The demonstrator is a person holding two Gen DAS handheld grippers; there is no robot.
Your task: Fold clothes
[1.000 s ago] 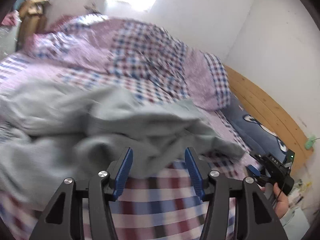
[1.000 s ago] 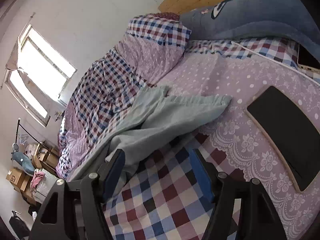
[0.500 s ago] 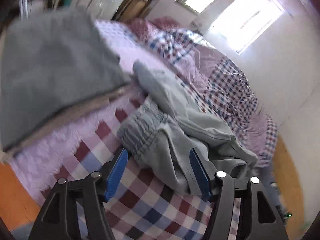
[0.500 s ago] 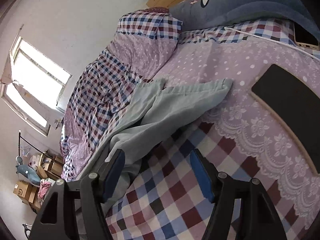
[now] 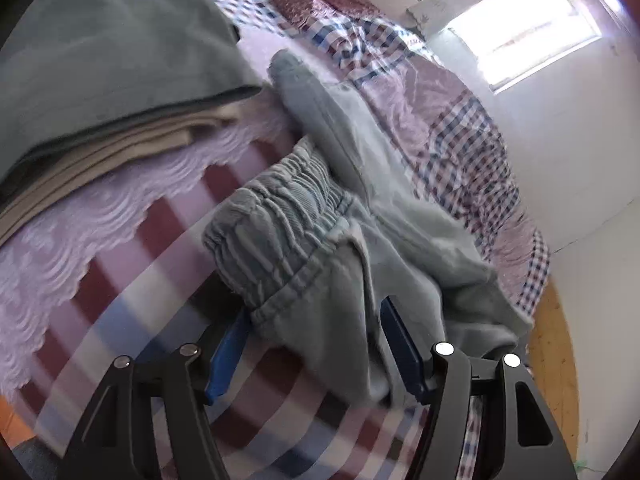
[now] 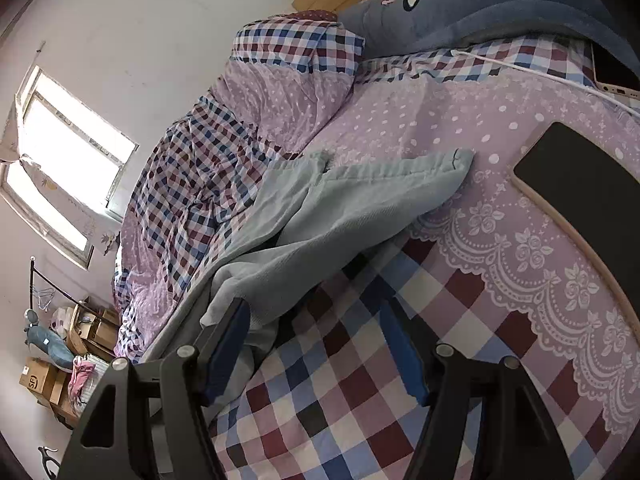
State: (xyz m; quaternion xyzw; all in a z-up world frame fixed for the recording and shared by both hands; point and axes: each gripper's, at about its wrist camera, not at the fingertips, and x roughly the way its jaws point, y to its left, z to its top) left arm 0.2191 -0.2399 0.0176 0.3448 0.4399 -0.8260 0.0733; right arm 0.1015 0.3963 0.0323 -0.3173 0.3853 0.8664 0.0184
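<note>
Left gripper [image 5: 316, 348]: jaws parted, the gathered elastic waistband of the pale blue-grey fabric trousers [image 5: 320, 240] lies between the blue pads at lower centre, pad contact not discernible; a folded stack of grey and beige cloth [image 5: 112, 80] crowds the upper left. Right gripper [image 6: 320, 348]: jaws parted, nothing held, left pad at the trousers' [image 6: 340, 208] lower edge. Checked and lilac lace-print bedsheet [image 6: 500, 260] lies bare at centre right up to a black wood-rimmed board [image 6: 588, 184].

Pale grey-blue trousers [image 5: 320, 240] on a lilac sheet [image 6: 460, 128] with white dots and lace print. Its border's red, blue and white check.
</note>
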